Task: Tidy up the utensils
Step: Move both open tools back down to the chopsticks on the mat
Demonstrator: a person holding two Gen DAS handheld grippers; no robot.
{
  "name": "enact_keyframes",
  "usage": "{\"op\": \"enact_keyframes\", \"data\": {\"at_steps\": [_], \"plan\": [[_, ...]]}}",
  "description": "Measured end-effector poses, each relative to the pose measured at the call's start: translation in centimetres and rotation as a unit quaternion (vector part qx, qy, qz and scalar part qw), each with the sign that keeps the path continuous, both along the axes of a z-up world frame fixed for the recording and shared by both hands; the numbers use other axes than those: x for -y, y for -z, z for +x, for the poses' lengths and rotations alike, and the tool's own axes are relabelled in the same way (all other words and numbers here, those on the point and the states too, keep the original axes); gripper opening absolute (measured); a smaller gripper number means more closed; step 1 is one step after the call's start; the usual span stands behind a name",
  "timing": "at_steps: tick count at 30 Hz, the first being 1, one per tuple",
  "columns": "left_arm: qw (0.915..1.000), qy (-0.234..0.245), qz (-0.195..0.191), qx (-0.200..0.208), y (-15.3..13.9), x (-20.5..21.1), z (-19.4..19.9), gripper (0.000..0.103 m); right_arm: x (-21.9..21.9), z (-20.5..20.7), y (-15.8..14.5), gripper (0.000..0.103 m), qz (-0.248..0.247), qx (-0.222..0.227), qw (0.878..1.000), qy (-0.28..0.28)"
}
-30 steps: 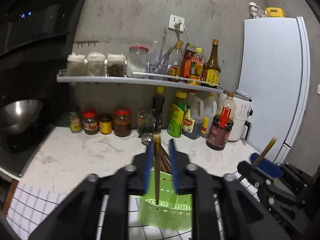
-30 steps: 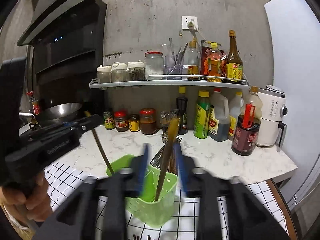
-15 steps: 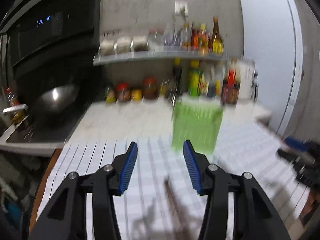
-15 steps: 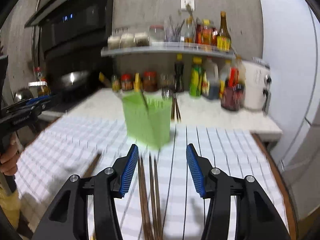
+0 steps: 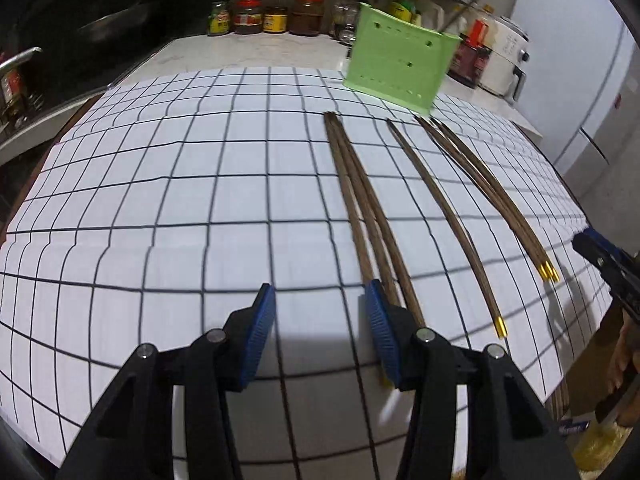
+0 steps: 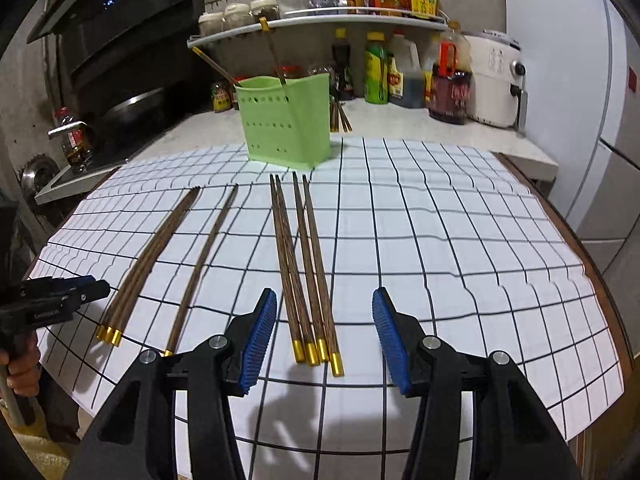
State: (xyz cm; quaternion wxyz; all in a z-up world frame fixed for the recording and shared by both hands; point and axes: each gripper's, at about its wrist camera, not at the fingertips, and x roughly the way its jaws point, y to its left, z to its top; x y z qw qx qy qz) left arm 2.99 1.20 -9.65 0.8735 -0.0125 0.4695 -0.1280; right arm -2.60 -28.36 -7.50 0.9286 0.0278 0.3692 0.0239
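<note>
Several brown chopsticks with gold ends lie on the checked mat [image 6: 440, 240]. In the right wrist view one bunch of chopsticks [image 6: 304, 264] ends just ahead of my right gripper [image 6: 324, 340], which is open and holds nothing. A single chopstick [image 6: 204, 256] and another bunch [image 6: 148, 264] lie further left, near my left gripper [image 6: 60, 296]. In the left wrist view my left gripper [image 5: 320, 332] is open and empty, and that left bunch [image 5: 360, 208] runs under its right finger. The green holder [image 6: 286, 120] stands at the mat's far edge with two chopsticks [image 6: 274, 54] in it.
Behind the mat is a marble counter with sauce bottles [image 6: 376, 76], jars [image 5: 248, 16], a white appliance [image 6: 496, 80] and a shelf [image 6: 320, 20]. A wok and stove [image 6: 132, 108] are at the left, a fridge [image 6: 580, 80] at the right. More chopsticks [image 6: 340, 114] lie behind the holder.
Each gripper held a chopstick over the green holder a second ago. Both have let go, and those chopsticks stand in the holder. Both grippers have pulled back and down over the mat.
</note>
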Motion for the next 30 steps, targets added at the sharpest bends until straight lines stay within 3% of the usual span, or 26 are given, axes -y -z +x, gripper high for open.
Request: {"op": "enact_keyframes", "data": {"at_steps": [15, 19, 30], "plan": [[0.9980, 0.012, 0.060, 0.016, 0.3, 2.4, -0.4, 0.047, 1.5, 0.9, 1.4, 0.049, 0.021, -0.018, 1.000, 0.010], [0.9980, 0.009, 0.061, 0.017, 0.2, 2.2, -0.1, 0.047, 1.0, 1.7, 2.1, 0.025, 0.030, -0.030, 0.999, -0.017], [0.9976, 0.003, 0.066, 0.022, 0.3, 1.5, 0.2, 0.047, 1.0, 4.5, 3.0, 0.015, 0.024, -0.050, 0.998, -0.039]]}}
